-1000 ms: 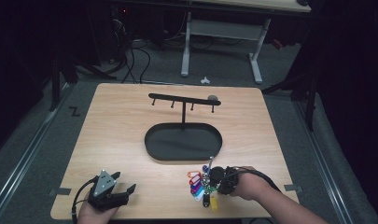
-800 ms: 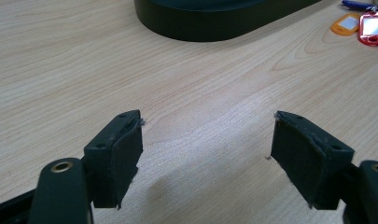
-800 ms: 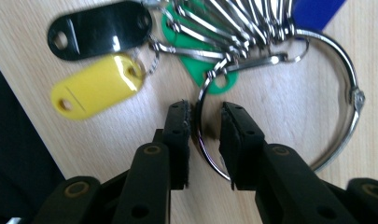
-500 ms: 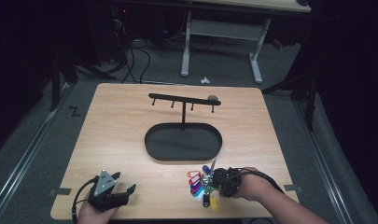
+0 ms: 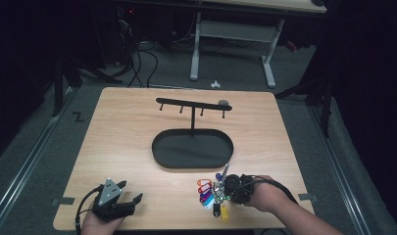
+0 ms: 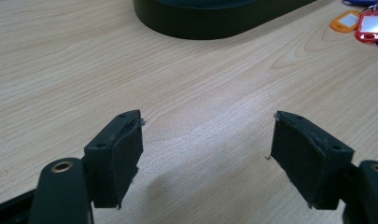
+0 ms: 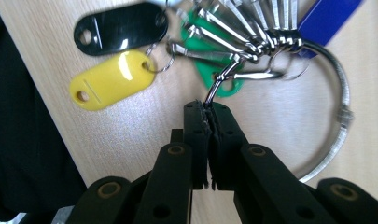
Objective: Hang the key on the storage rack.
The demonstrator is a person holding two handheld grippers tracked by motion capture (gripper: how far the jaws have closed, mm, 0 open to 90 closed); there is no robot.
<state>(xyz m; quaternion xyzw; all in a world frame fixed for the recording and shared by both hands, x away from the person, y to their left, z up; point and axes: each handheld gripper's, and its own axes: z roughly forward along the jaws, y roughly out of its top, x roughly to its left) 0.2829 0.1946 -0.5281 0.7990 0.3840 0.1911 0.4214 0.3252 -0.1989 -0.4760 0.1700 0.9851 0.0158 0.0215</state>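
While the left gripper (image 5: 118, 199) rests as before with jaws spread over the bare light wooden table (image 6: 60, 70), the right gripper (image 7: 209, 109) stays pinched on the large steel key ring (image 7: 338, 93), whose coloured plastic tags (image 5: 206, 193) lie near the table's front edge; the keys are partly cut off.

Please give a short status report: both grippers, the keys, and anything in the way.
Right gripper shut on key ring, low at the table's near edge. Left gripper open, over bare table. Key bunch lies flat. Stand beyond, path clear.
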